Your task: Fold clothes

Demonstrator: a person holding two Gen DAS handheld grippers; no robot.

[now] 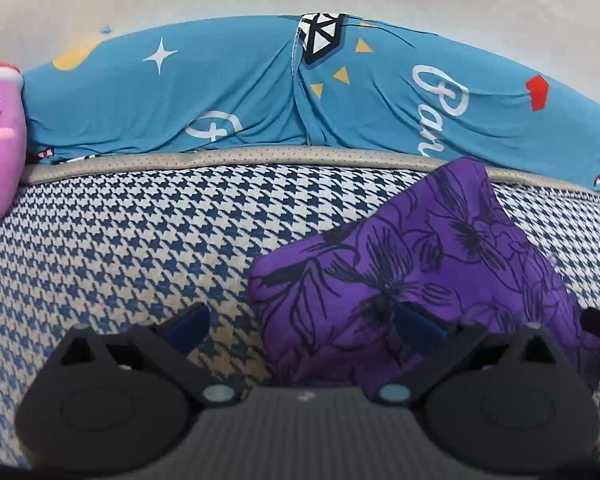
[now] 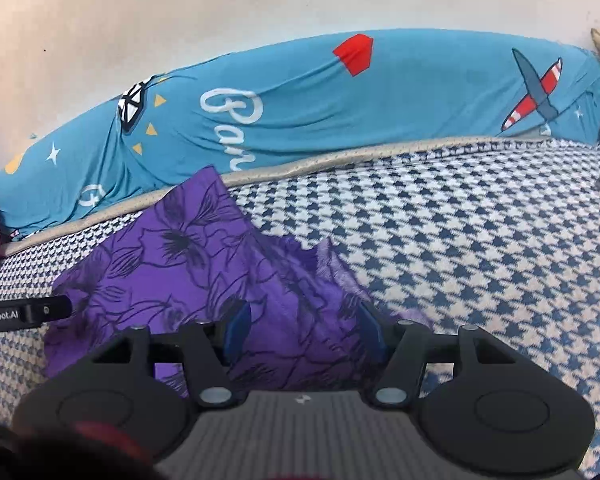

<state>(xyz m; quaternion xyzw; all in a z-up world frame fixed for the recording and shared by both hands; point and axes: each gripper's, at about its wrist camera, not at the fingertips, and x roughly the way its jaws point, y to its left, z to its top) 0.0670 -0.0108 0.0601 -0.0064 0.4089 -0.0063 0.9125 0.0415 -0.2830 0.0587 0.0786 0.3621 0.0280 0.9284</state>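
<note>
Right gripper: jaws apart, straddling purple floral garment. Left gripper: jaws apart, garment ahead-right. Long axis diagonal, far corner toward bolster; right nearer.

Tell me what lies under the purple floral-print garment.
The purple floral-print garment lies on the blue-and-white houndstooth bedcover, which shows all around it. Whatever sits directly beneath its folds is covered.

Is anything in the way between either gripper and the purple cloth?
Nothing visible. The left gripper is open at the purple cloth, one finger over its near-left edge. The right gripper is open with the cloth lying between its fingers.
</note>
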